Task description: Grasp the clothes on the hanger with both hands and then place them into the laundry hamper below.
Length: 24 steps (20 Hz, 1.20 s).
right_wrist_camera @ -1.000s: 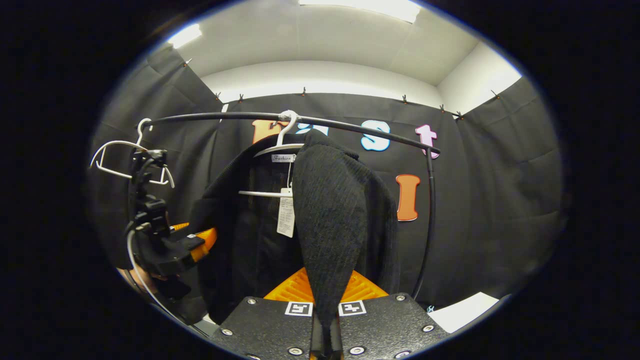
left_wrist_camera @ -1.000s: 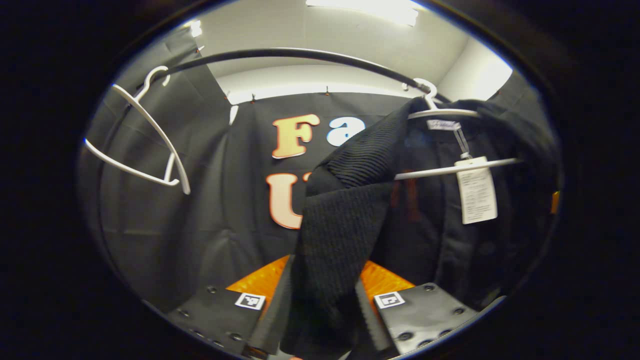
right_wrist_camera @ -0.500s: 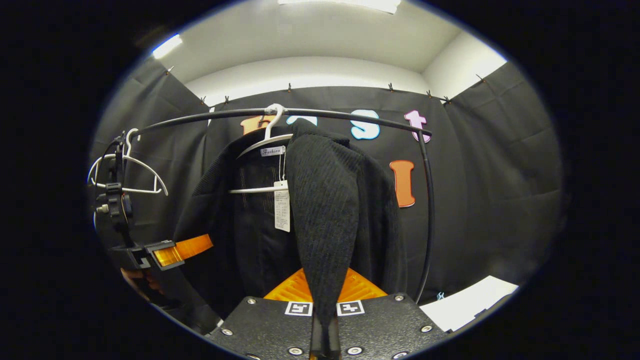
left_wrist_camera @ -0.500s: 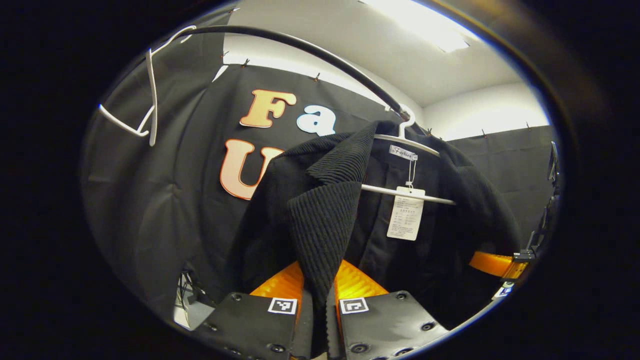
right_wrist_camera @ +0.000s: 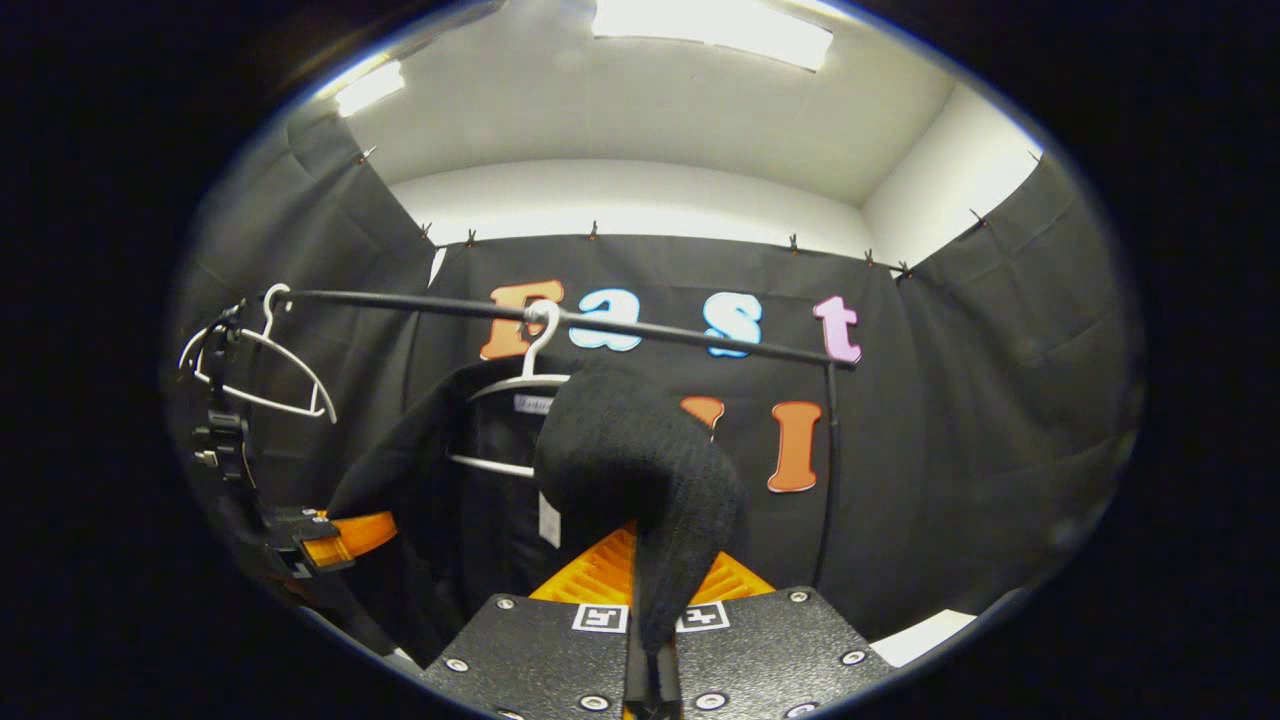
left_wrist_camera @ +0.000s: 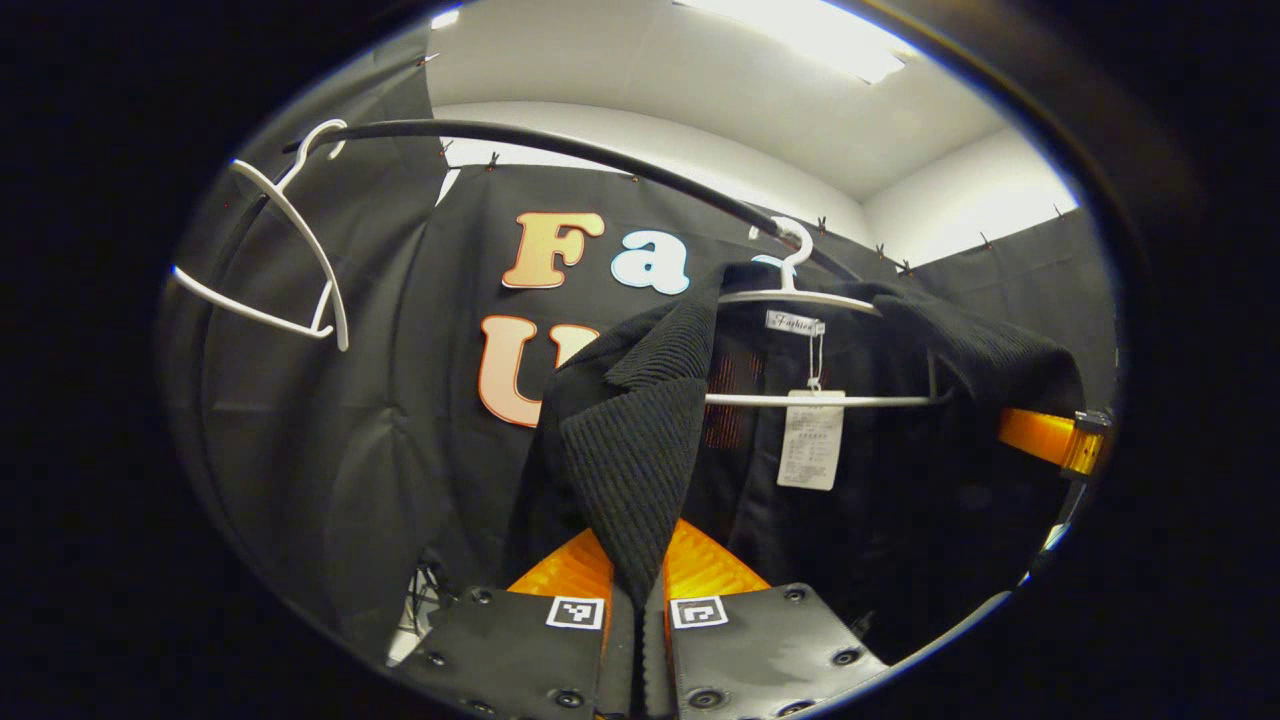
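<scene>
A black ribbed jacket [left_wrist_camera: 640, 470] hangs on a white hanger [left_wrist_camera: 800, 298] hooked over a black rail [left_wrist_camera: 560, 150]. A paper tag [left_wrist_camera: 810, 440] dangles inside it. My left gripper [left_wrist_camera: 638, 610] is shut on the jacket's left front edge. In the right gripper view the same jacket [right_wrist_camera: 640, 470] hangs from its hanger [right_wrist_camera: 530, 375], and my right gripper [right_wrist_camera: 650, 625] is shut on its right front edge, which bulges up off the hanger's shoulder. The left gripper's orange fingers [right_wrist_camera: 345, 535] show at the far left there; the right gripper's orange finger [left_wrist_camera: 1045, 437] shows at the right edge of the left gripper view.
An empty white hanger [left_wrist_camera: 290, 270] hangs at the rail's left end, also the empty hanger [right_wrist_camera: 265, 375] in the right gripper view. The rail's upright post [right_wrist_camera: 828, 470] stands right of the jacket. A white patch of floor [right_wrist_camera: 925, 635] lies low on the right.
The right gripper has pulled back and down, so the jacket's right side now bunches up off the hanger. The left gripper has levelled out, still holding the left edge.
</scene>
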Motion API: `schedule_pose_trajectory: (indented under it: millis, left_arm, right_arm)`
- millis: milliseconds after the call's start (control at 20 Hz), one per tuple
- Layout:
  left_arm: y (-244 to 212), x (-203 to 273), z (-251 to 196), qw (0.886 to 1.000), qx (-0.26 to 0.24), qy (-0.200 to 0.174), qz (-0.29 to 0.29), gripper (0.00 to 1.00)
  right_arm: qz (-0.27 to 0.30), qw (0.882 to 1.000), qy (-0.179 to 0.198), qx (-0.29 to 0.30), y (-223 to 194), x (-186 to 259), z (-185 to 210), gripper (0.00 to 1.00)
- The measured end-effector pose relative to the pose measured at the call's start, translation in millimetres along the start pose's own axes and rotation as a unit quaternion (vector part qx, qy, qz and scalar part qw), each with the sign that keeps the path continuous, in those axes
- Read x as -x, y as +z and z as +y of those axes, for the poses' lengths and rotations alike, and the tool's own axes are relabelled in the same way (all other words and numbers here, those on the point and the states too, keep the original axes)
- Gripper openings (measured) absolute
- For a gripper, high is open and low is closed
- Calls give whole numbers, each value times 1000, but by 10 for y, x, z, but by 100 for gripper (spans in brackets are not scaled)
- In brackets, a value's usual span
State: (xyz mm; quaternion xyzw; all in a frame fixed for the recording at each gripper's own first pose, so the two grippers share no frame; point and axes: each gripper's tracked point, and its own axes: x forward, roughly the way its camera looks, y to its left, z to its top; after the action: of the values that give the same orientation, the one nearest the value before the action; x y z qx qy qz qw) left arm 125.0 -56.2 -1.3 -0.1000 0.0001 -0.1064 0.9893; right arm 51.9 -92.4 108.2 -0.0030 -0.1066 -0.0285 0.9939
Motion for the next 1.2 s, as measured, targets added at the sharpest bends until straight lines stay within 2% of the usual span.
schedule_pose_trajectory:
  millis: [150, 250, 400, 600, 700, 750, 850, 1000, 1100, 1200]
  left_arm:
    - [75, 6, -125, 1000, 17, -24, -8, 11]
    - [107, 28, -160, 999, 20, -39, -9, 11]
    - [205, 113, -52, 999, 13, -23, -25, 11]
    - [296, 148, -33, 999, 16, -28, -34, 11]
    - [345, 134, 41, 999, 11, -21, -39, 14]
    - [380, 119, 89, 999, 8, -15, -41, 11]
    - [426, 98, 81, 999, 13, -18, -45, 11]
    - [595, -12, 80, 998, 0, -21, -61, 10]
    - [778, -120, 202, 997, -19, 1, -79, 11]
    - [958, -279, 449, 994, -29, 41, -95, 10]
  right_arm:
    - [-18, 999, -29, 30, 282, -72, -341, 0]
    - [-27, 998, -31, 40, 484, -181, -446, 0]
    - [-31, 995, -53, 84, 709, -357, -629, 0]
    - [-36, 992, -77, 98, 875, -604, -797, 0]
    - [-46, 987, -107, 112, 976, -738, -1036, 0]
    - [-42, 985, -120, 118, 964, -799, -1147, 0]
    - [-28, 984, -131, 116, 852, -924, -1258, 0]
    - [-8, 988, -122, 94, 590, -1047, -1270, 0]
    - [3, 989, -119, 92, 453, -1079, -1293, 0]
    - [12, 990, -114, 85, 328, -1075, -1242, 0]
